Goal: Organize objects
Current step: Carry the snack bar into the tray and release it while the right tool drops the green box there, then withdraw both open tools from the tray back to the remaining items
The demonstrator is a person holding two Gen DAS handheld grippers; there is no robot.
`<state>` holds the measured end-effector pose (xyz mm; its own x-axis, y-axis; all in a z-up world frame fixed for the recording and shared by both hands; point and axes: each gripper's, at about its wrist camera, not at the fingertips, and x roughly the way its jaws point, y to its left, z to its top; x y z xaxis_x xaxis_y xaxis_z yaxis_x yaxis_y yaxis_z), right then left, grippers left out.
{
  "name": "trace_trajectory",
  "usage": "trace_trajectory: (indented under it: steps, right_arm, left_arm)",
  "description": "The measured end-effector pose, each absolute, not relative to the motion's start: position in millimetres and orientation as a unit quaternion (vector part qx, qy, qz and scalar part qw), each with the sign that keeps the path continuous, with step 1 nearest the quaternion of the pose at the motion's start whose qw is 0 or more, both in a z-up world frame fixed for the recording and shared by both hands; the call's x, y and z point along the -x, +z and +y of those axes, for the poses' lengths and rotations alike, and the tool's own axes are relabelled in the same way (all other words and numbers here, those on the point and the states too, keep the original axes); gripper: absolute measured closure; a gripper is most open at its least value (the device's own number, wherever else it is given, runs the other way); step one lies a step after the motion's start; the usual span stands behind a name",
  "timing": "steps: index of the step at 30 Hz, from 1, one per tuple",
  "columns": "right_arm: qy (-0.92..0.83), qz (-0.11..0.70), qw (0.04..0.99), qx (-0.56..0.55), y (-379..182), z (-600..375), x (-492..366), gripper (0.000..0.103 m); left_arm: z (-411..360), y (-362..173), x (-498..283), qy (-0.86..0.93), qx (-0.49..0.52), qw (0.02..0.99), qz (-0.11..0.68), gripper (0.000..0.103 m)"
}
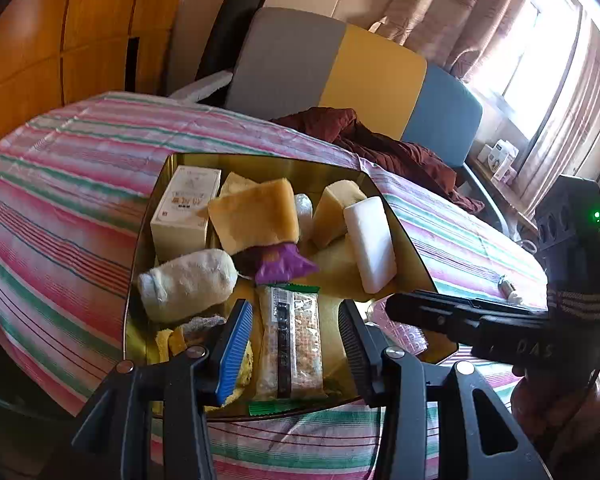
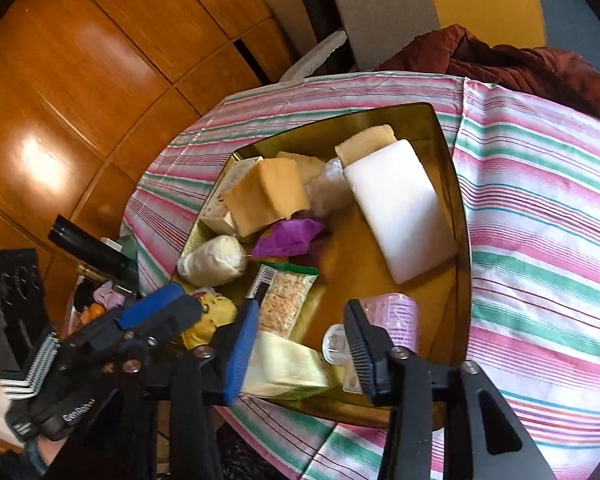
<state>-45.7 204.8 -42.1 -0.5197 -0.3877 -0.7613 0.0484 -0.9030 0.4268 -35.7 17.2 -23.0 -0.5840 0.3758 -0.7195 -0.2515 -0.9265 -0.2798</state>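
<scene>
A gold tray (image 1: pixel 260 157) (image 2: pixel 457 184) on the striped cloth holds several items. Among them are a white block (image 1: pixel 370 244) (image 2: pixel 400 208), a tan sponge (image 1: pixel 256 216), a purple packet (image 1: pixel 280 265), a rolled white cloth (image 1: pixel 188 280) and a cracker packet (image 1: pixel 292 344) (image 2: pixel 284 300). My left gripper (image 1: pixel 295 312) hovers open over the tray's near side, above the cracker packet, gripping nothing. My right gripper (image 2: pixel 302 312) is open over the tray's near corner. Below its gap lie a pale yellow packet (image 2: pixel 288 368), a clear lid (image 2: pixel 336 344) and a pink ribbed item (image 2: pixel 392 314); the pads press on none of them.
A striped pink, green and white cloth (image 1: pixel 80 184) covers the surface. A maroon garment (image 1: pixel 380 140) lies beyond the tray. Behind it stand grey, yellow and blue panels (image 1: pixel 372 76). A wooden wardrobe (image 2: pixel 80 80) is on the left. A small cylinder (image 1: pixel 509 289) lies on the cloth.
</scene>
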Motion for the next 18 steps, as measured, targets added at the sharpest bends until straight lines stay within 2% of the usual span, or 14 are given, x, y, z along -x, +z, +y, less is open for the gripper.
trace_trajectory:
  steps: [18]
  right_arm:
    - [-0.868,-0.155,0.106,-0.461,-41.3,209.4,28.3,0.027]
  left_arm:
    - [28.6,-9.0,25.2,0.903,0.398,0.161,-0.029,0.058]
